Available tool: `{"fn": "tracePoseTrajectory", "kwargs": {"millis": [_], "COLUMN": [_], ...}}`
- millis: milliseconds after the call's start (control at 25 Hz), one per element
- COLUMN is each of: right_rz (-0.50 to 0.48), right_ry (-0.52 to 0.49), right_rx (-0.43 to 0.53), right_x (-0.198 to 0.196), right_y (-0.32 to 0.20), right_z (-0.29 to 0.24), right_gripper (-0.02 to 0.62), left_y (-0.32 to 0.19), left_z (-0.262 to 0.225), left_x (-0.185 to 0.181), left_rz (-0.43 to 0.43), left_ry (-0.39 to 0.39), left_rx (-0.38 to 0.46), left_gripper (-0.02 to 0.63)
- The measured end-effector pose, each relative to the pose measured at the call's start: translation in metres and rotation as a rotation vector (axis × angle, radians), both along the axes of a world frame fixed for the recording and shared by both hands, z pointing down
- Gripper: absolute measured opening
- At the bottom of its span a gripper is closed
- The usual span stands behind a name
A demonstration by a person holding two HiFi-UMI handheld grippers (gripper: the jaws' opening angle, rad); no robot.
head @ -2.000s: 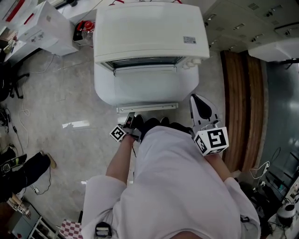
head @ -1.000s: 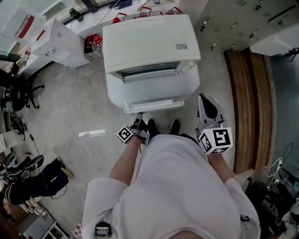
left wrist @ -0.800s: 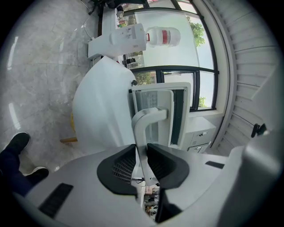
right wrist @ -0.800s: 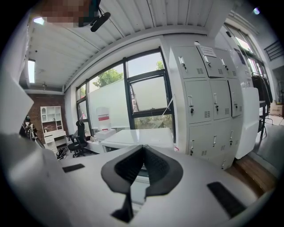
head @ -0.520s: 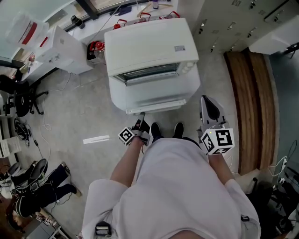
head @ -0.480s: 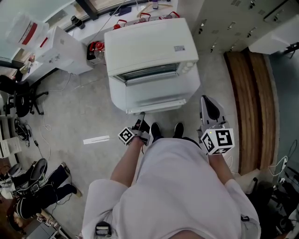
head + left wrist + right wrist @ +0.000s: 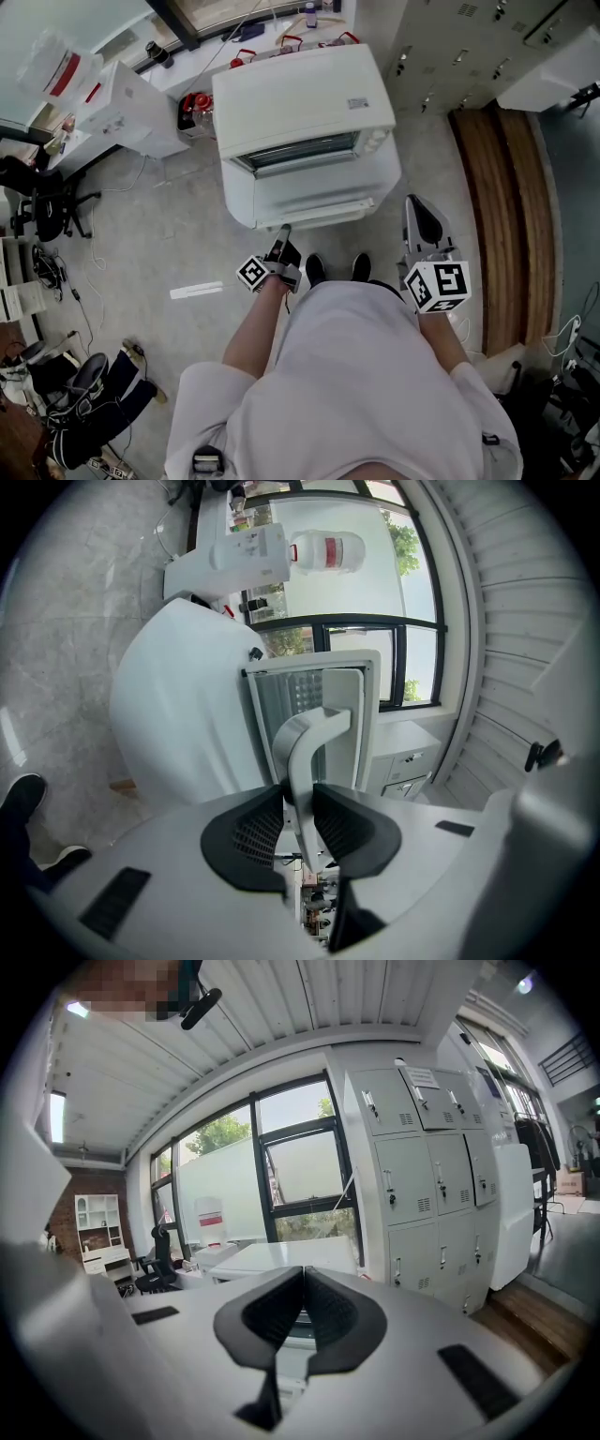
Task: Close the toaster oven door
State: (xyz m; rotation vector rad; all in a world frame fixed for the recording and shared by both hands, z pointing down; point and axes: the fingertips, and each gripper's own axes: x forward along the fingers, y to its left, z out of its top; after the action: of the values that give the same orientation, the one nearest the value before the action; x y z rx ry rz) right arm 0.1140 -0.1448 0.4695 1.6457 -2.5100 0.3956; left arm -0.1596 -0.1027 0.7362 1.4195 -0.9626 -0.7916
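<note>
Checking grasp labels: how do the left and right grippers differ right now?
Left gripper has the door handle between its pads, apparently touching; its jaws have just been opening. Right gripper is shut and empty. Left gripper sits at the half-open door of the toaster oven; right gripper hangs beside it, clear. Same white-and-black build.

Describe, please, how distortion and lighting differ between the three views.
Head view: mild wide-angle bend, even light, sharp. Left gripper view: heavy fisheye, black corners, windows very bright, door handle crisp. Right gripper view: same fisheye, curved ceiling slats.
</note>
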Motion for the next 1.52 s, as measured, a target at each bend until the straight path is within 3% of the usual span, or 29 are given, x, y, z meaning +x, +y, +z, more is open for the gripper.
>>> {"fn": "tracePoseTrajectory", "kwargs": {"millis": [560,960,1520], "right_rz": [0.013,0.027,0.047], "right_ry": [-0.017,-0.022,-0.022], "right_rx": [0.016,0.022,0.025], "right_x": [0.003,0.005,0.01], "right_y": [-0.004,-0.004,-0.001], "right_z": [-0.005,-0.006,-0.007], "right_gripper": [0.012,0.012,0.011], "left_y": [-0.029,-0.055,-0.088], "left_z": [-0.047,-0.073,-0.098], "left_x": [-0.004,-0.013,-0.019], "left_rz": [-0.053,-0.073,-0.082], "left_ry": [0.041,0.02,0.041], "left_rx": [0.104,0.184,0.211], "left_gripper": [0.12,0.121,0.121]}}
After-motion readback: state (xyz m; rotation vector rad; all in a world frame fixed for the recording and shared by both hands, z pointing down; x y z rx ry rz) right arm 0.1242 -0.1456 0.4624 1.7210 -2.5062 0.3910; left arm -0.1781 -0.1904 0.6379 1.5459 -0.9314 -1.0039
